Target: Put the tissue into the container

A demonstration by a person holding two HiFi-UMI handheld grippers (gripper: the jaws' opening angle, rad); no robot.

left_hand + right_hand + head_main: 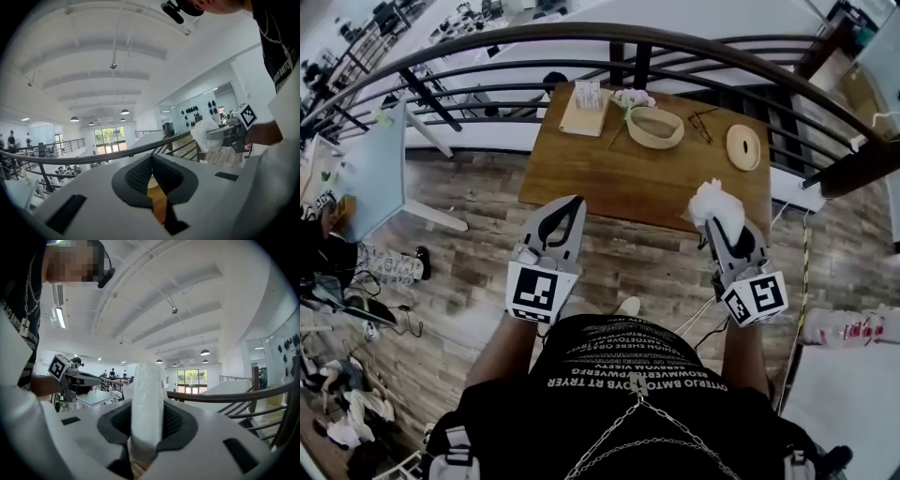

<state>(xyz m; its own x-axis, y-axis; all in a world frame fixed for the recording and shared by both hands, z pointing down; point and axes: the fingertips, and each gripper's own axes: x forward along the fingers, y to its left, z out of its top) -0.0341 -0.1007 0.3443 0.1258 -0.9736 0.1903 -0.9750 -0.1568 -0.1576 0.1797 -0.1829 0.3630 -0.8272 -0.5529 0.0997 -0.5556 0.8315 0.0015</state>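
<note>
At far left, left gripper (568,210): pads pressed together, nothing between them, poised over the floor just short of the wooden table (581,178). Idle in this job, by the look of it.

Further right on the table, at its far edge: oval container (656,142), open on top, nothing seen inside, well apart from both tools.

At right, right gripper (718,225): pinches the tissue (710,200), a crumpled white wad bulging past the tips, over the table's near right corner.

Likely near weightless, soft, easily squashed or torn; prone to clinging to the pads on release. Best held by the bulk of the wad, not a loose corner.
</note>
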